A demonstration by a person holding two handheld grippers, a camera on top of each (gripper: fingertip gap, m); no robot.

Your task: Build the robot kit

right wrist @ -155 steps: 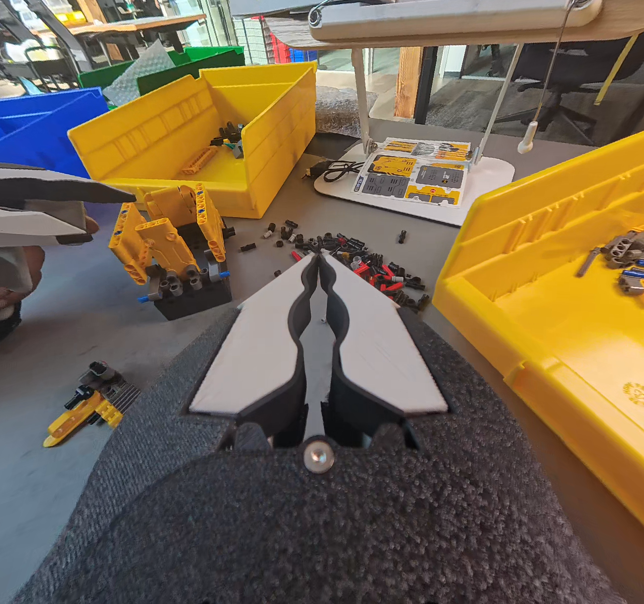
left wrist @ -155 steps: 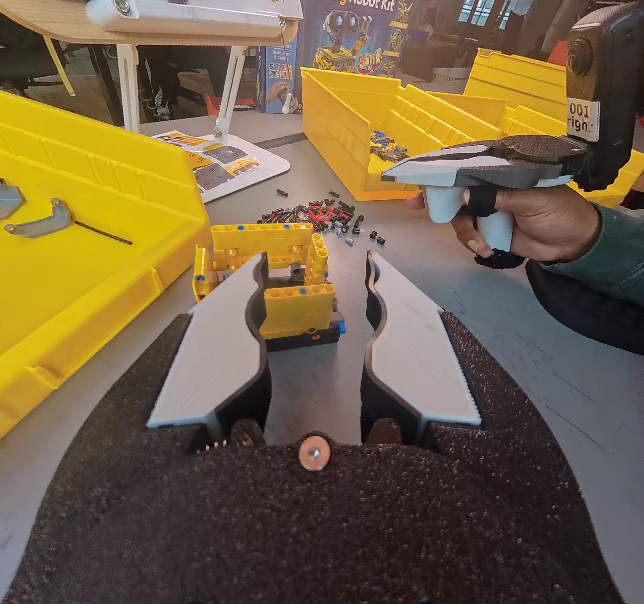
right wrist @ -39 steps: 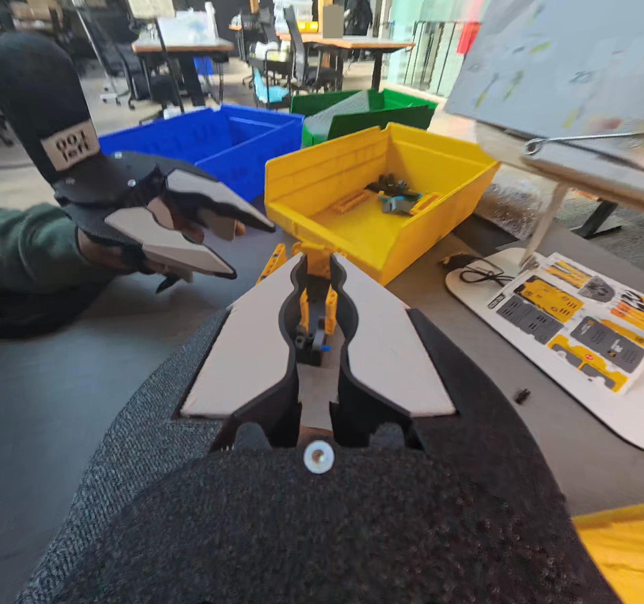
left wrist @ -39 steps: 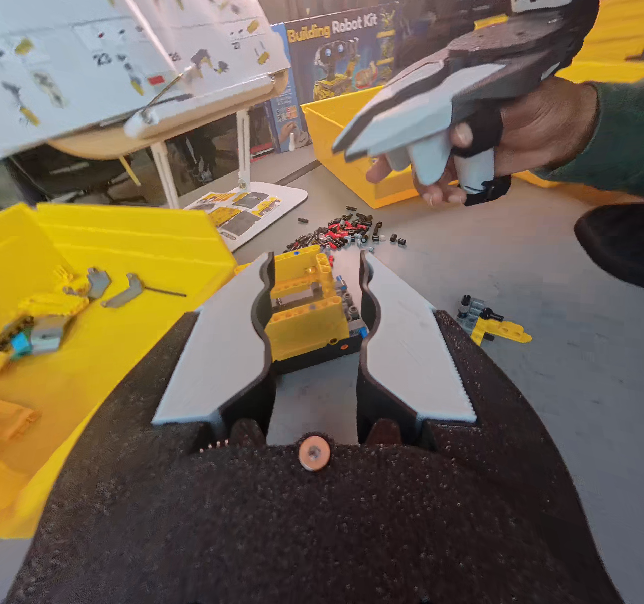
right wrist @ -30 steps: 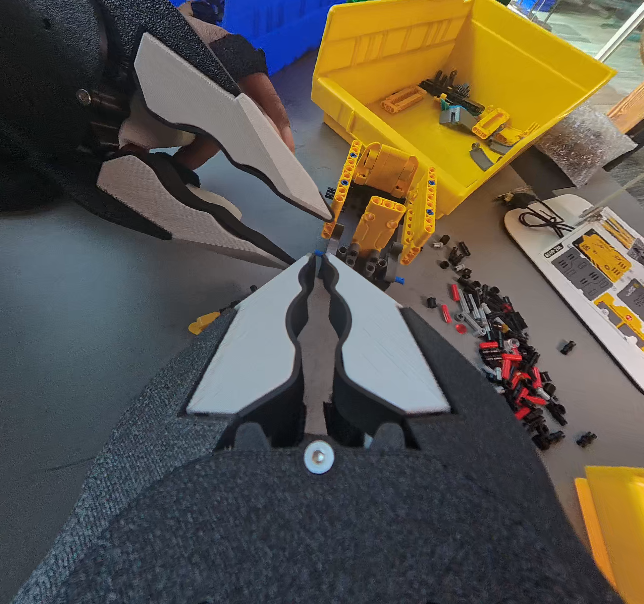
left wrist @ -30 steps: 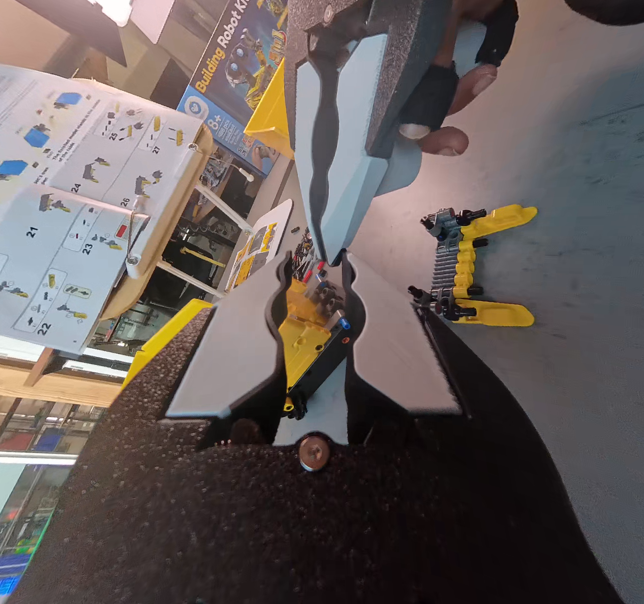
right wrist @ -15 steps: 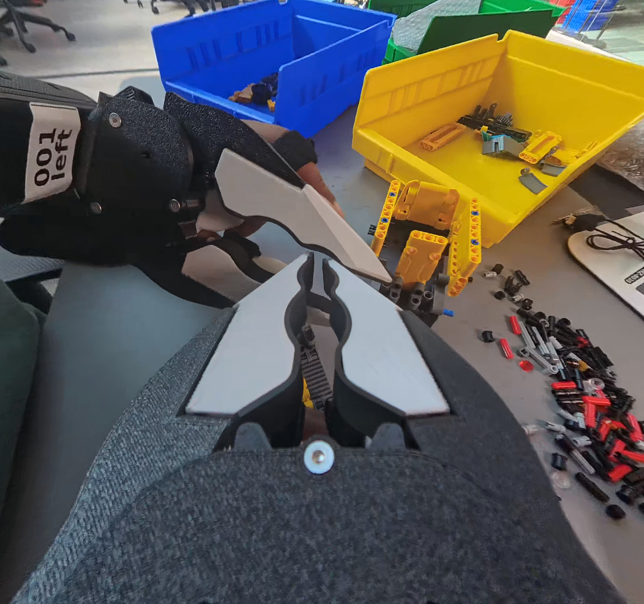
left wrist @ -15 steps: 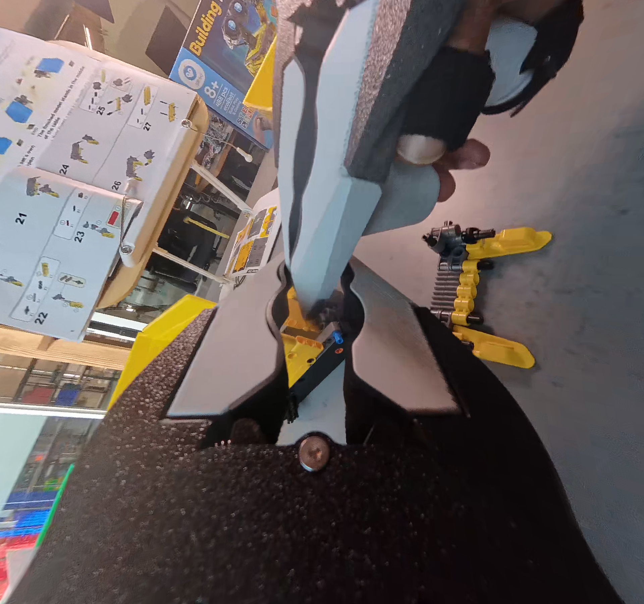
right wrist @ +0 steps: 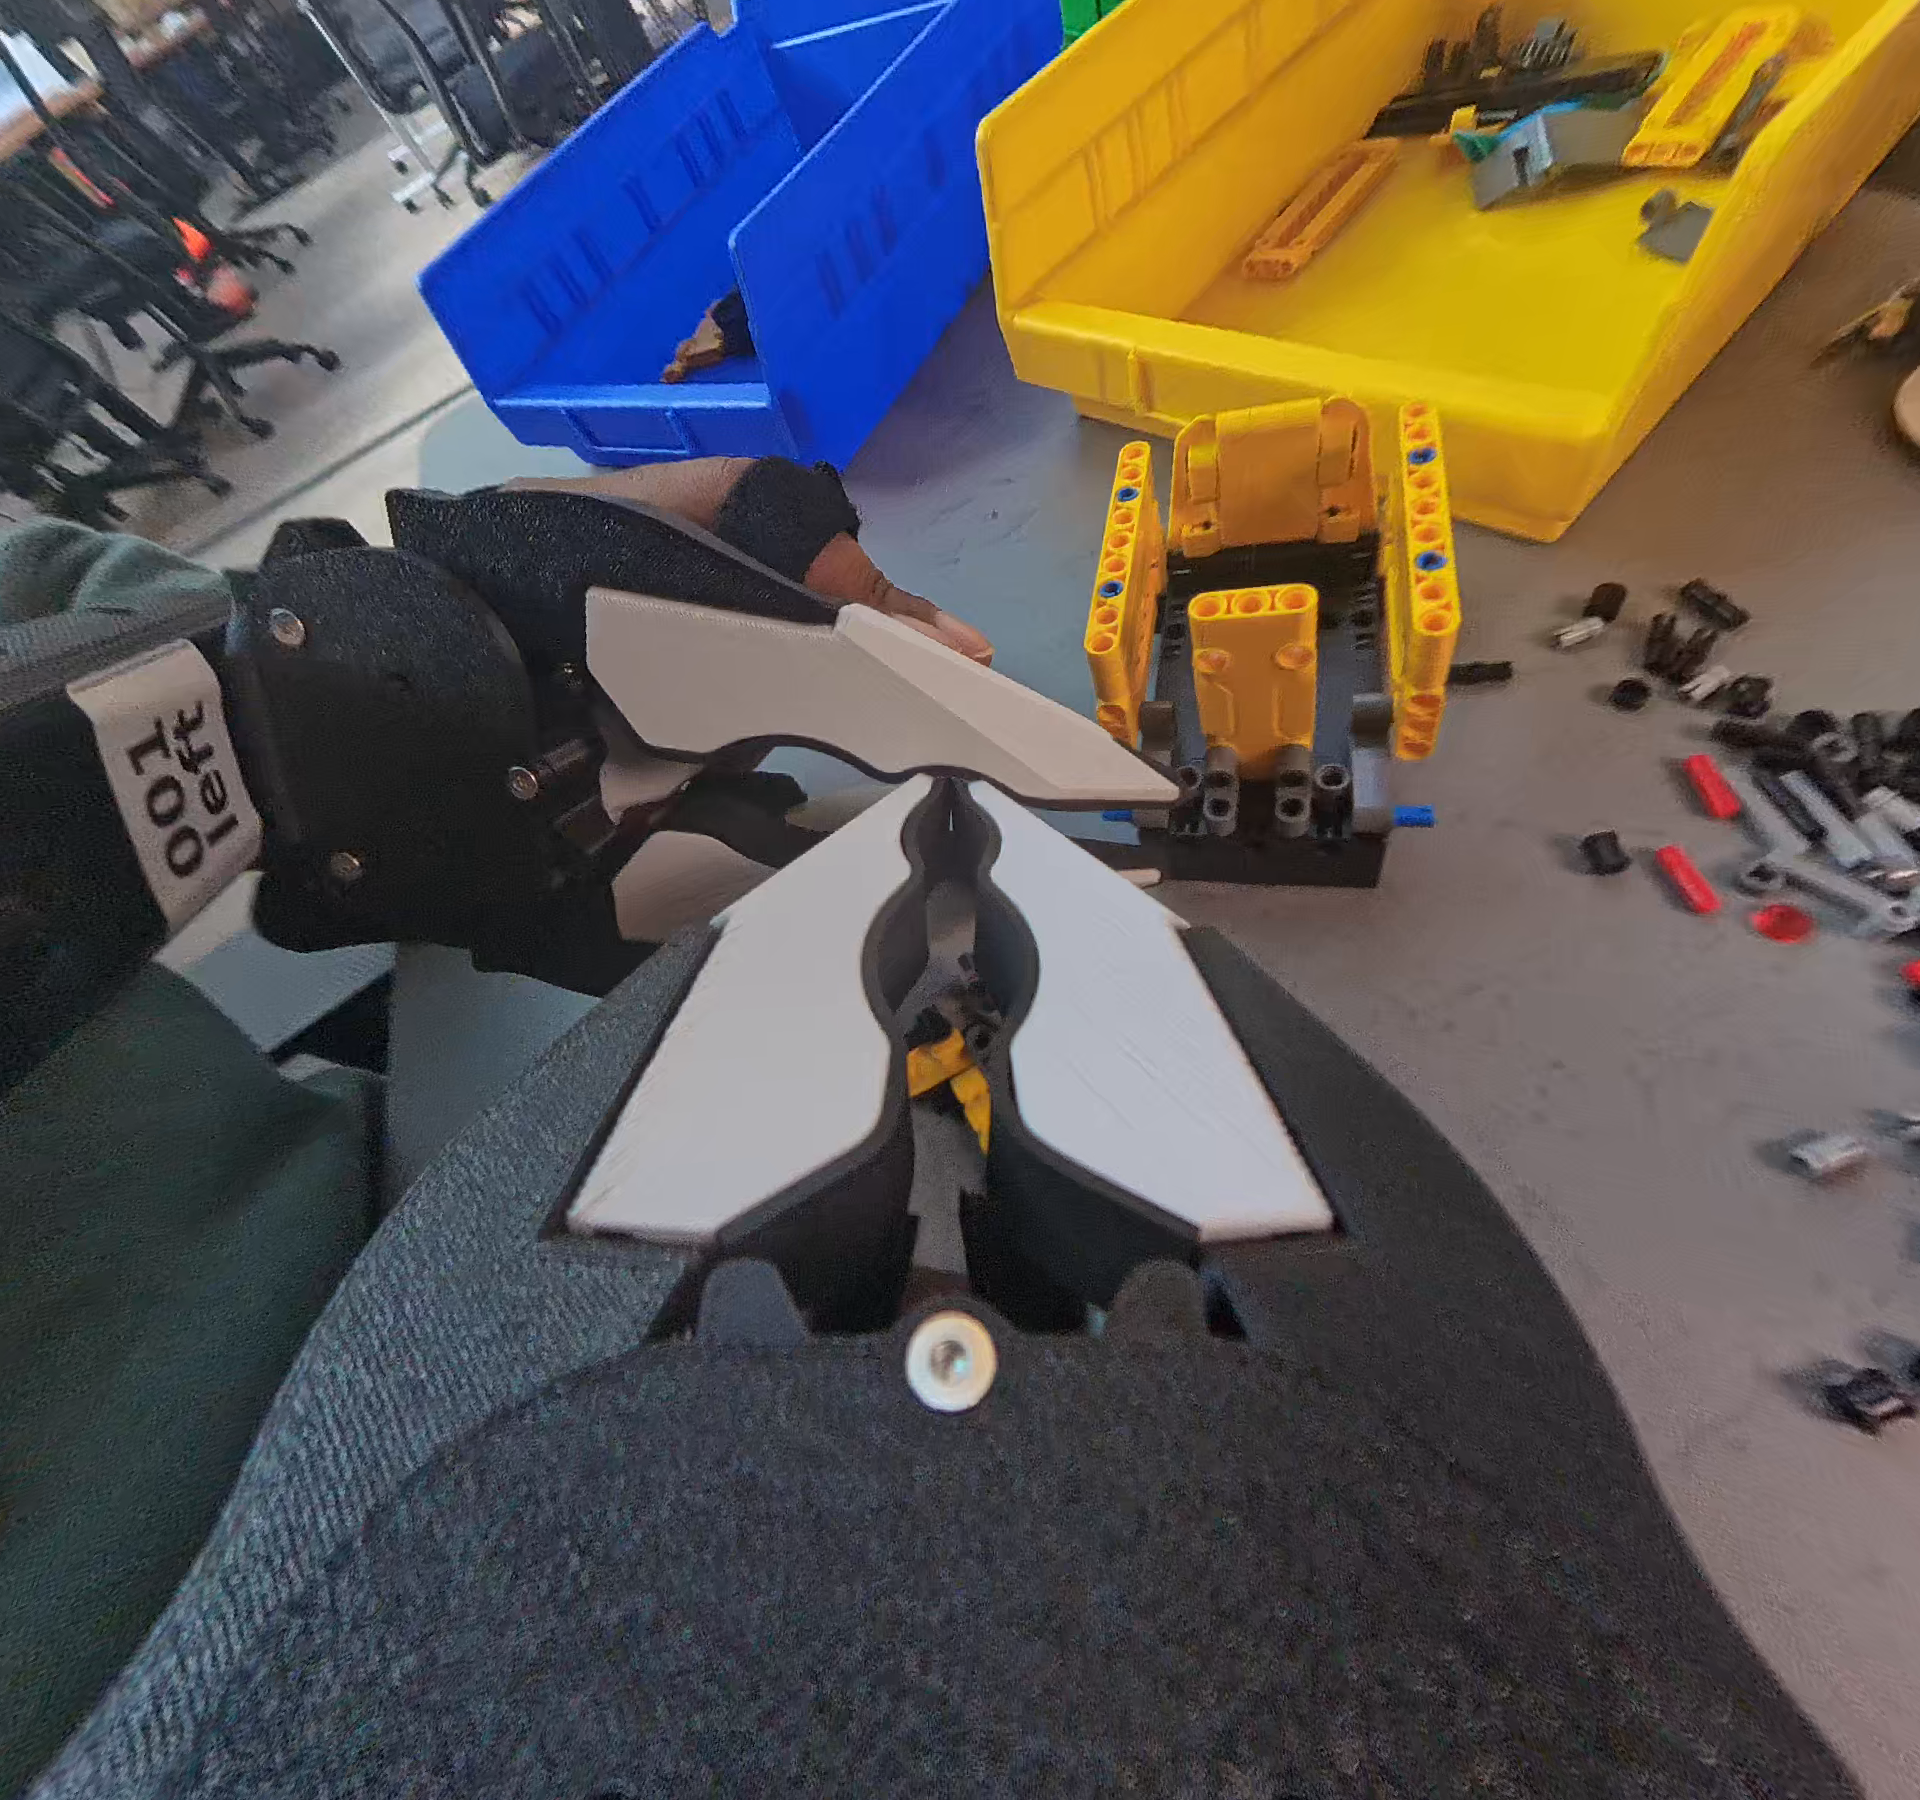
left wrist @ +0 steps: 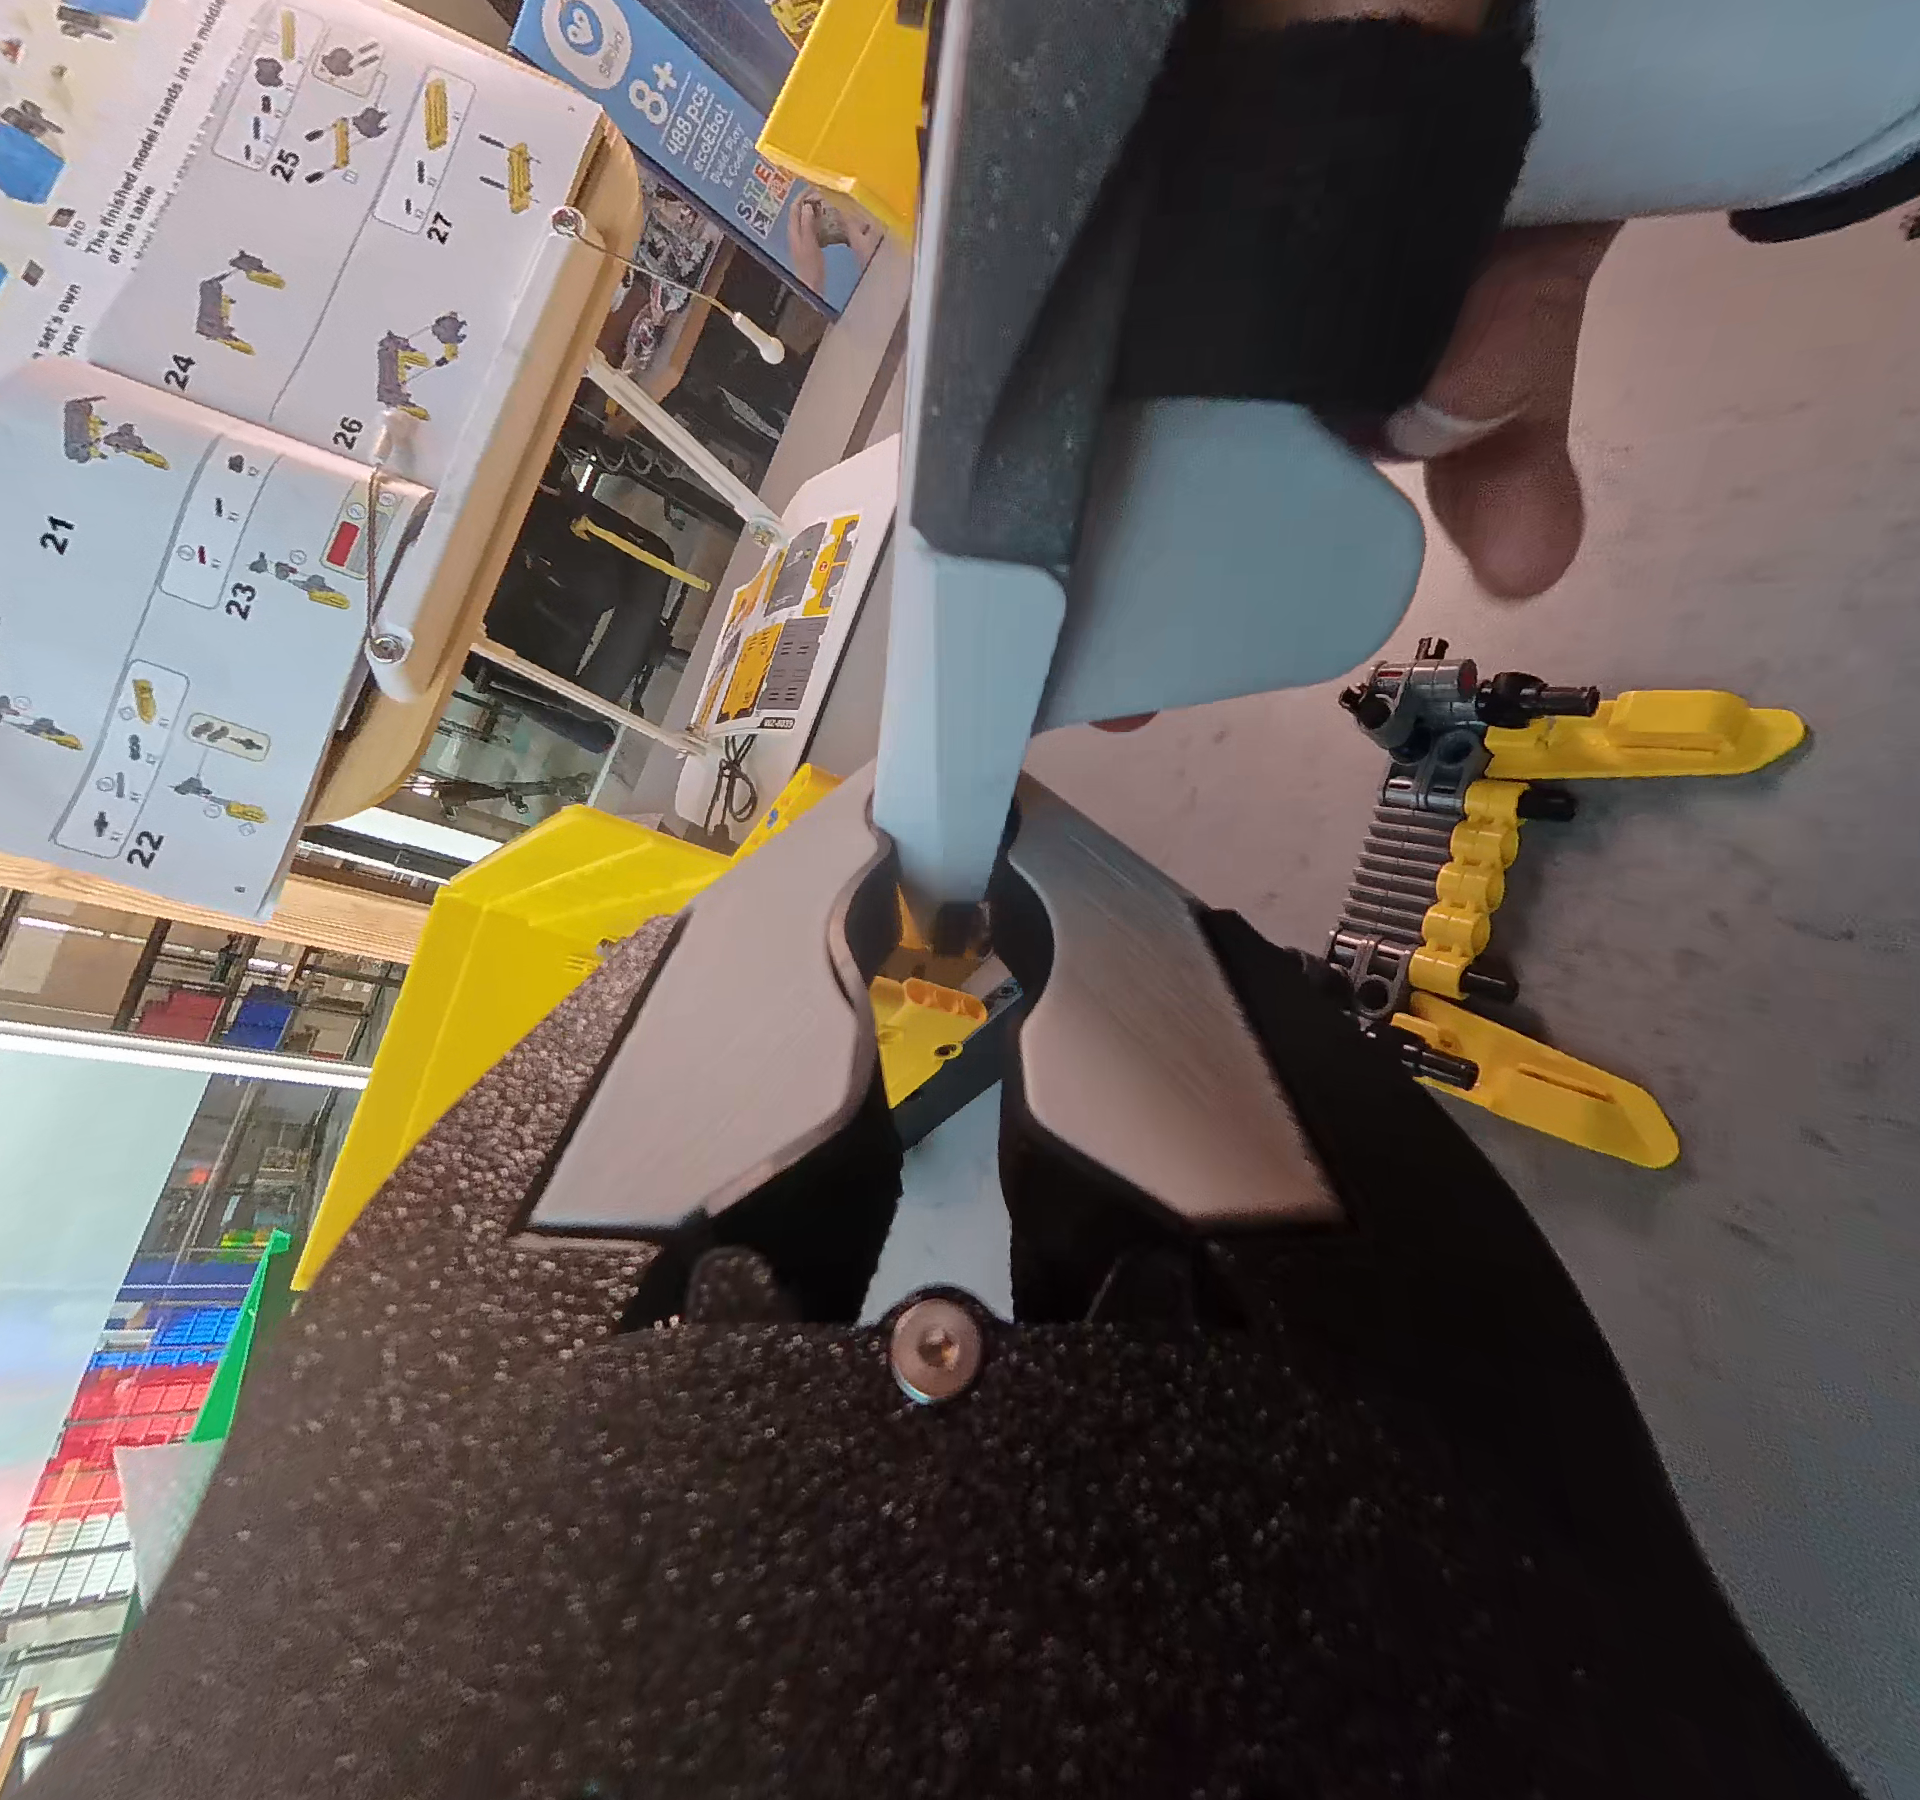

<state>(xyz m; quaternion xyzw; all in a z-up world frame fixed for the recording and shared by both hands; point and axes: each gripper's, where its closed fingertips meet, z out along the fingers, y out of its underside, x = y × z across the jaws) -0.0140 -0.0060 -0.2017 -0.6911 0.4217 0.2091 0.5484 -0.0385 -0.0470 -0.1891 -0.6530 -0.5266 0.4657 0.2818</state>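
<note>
A yellow and black brick model stands on the grey table. My left gripper is rolled on its side and shut on the model's front left corner. In the left wrist view the model sits between the left gripper's fingers. My right gripper is shut, with its tips at the left gripper's upper finger. It comes down from above onto the model. Whether it pinches a small part cannot be told. A small yellow and grey track assembly lies on the table, seen through the right fingers' gap.
A yellow bin with parts stands behind the model, with blue bins to its left. Loose black and red pins lie to the right. An instruction booklet on a stand, a kit box and another yellow bin are nearby. The left gripper's tips are roughly 4 cm from the right gripper's.
The left gripper rolled onto its side and closed in on the model. The right gripper swung over from the pin pile and came down onto the model, moving closer in the last half second.
</note>
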